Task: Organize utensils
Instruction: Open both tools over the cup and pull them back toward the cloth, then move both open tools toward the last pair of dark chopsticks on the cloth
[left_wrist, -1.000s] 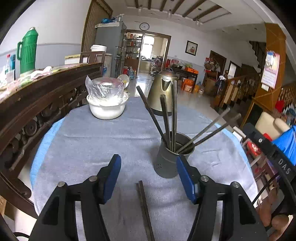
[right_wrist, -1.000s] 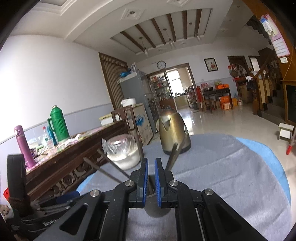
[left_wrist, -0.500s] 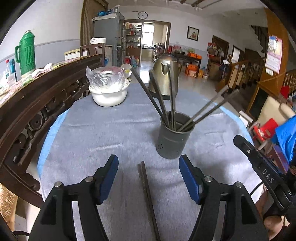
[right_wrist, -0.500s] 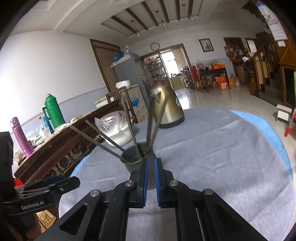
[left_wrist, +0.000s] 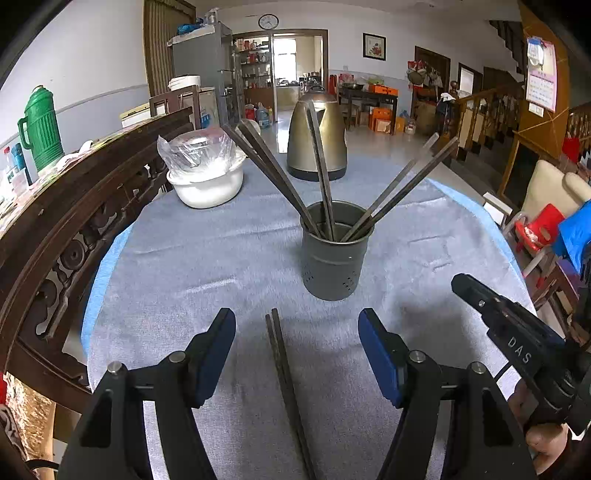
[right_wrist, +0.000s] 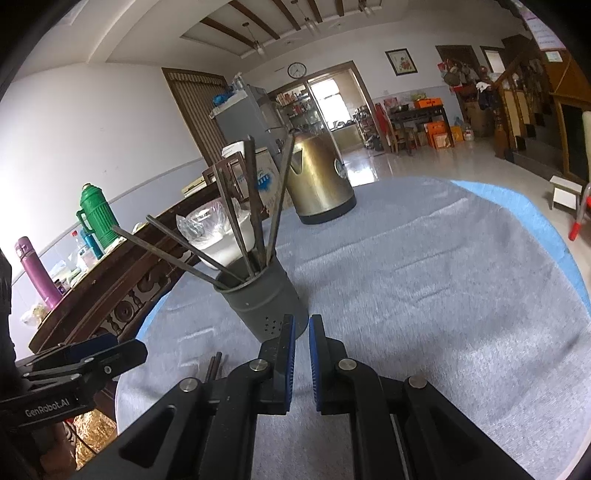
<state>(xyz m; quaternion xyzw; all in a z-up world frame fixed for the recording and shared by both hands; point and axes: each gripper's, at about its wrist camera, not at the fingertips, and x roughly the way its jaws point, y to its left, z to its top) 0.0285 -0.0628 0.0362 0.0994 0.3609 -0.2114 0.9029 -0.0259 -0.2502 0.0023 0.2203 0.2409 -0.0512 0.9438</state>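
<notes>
Reading "DAS" on right gripper (left_wrist: 465, 286), "GenRobot.AI" on left gripper (right_wrist: 127, 354).

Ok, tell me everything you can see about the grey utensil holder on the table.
The utensil holder is a dull grey cylinder, metal by its look, with a ridged band and small drain holes low on its wall. It stands upright on the grey tablecloth, near the table's middle, in front of the kettle. Several dark chopsticks lean out of it, fanned apart. Neither gripper touches it.
</notes>
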